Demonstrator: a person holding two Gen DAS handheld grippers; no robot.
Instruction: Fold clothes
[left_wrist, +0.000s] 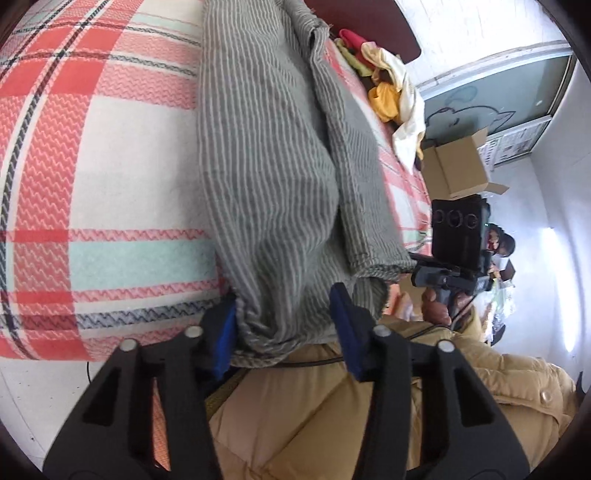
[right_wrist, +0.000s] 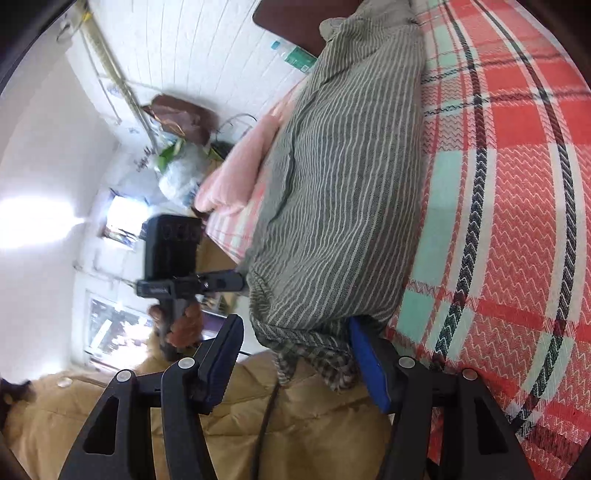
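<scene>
Striped grey garment (left_wrist: 273, 155) lies lengthwise on the plaid blanket (left_wrist: 110, 147), its near end bunched at the blanket's edge closest to the person. Left gripper (left_wrist: 284, 325) has its fingers spread wide around that bunched end, fabric between them but seemingly not pinched; right gripper (right_wrist: 295, 354) is likewise wide around the other near corner. To fold well, I'd close both tools firmly on matching corners, lift together evenly, then carry the edge toward the garment's far end, away from the clothes pile (left_wrist: 388, 85) beyond the blanket's far side

No legible txt, labels or nos. anywhere in either view
</scene>
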